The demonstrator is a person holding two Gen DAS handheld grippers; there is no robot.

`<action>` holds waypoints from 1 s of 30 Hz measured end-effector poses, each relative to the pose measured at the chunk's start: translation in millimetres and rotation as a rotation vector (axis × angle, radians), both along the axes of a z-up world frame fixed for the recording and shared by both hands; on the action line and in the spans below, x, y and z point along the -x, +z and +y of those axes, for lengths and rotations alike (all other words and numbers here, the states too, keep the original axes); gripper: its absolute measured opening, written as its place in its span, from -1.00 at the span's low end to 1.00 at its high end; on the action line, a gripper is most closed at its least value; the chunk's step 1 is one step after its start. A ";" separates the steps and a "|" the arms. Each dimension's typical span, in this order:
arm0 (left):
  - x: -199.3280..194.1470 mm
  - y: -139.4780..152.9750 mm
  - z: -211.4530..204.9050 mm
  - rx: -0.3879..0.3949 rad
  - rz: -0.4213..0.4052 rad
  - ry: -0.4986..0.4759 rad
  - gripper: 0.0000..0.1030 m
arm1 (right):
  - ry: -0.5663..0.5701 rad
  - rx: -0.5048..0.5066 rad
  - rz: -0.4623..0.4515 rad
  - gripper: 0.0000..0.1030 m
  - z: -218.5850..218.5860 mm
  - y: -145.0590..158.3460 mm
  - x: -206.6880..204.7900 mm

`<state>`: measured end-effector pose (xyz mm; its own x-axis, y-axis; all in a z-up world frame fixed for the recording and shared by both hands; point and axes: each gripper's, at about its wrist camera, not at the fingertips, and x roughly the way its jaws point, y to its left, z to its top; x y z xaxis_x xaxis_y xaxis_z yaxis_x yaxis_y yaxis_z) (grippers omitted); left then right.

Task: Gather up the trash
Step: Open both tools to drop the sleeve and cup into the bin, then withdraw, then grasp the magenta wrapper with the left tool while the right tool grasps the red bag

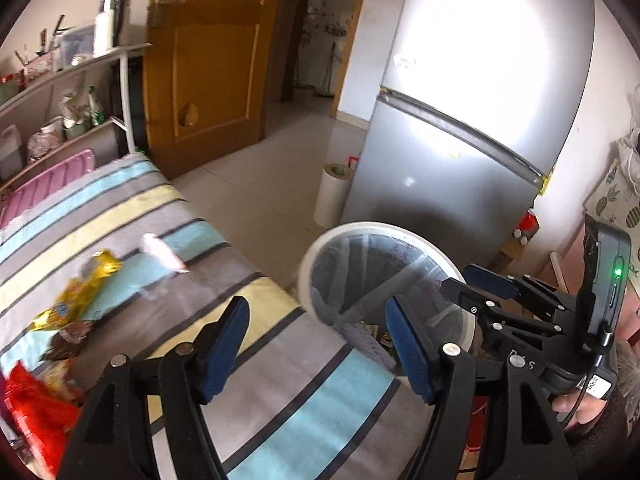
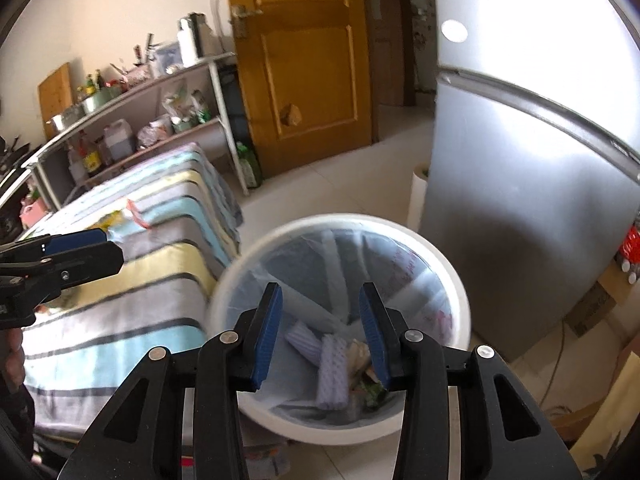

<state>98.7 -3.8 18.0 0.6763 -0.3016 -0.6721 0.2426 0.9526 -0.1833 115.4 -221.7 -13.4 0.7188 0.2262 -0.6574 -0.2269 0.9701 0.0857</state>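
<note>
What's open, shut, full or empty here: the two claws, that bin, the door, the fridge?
Left gripper: open, empty.
Right gripper: open, empty, over the bin.
Bin: lined, uncovered, some trash at the bottom.
Door: swung open.
Fridge: shut.
Wrappers: lying on the striped cloth.

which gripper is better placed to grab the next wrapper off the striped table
Left. The left gripper is open over the striped table, near the gold wrapper. The right gripper is open above the trash bin.
</note>
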 end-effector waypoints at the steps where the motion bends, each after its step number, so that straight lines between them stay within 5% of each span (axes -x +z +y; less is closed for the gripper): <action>1: 3.9 2.3 5.8 -0.005 -0.004 0.017 0.43 | 0.012 -0.003 -0.012 -0.20 5.9 4.0 3.6; 15: 76.8 11.4 130.6 -0.028 -0.066 0.317 0.46 | 0.259 -0.048 -0.069 -0.20 111.2 20.1 35.1; 30: 119.2 -17.1 242.5 -0.005 -0.012 0.558 0.49 | 0.534 -0.063 -0.059 -0.19 222.0 19.0 54.8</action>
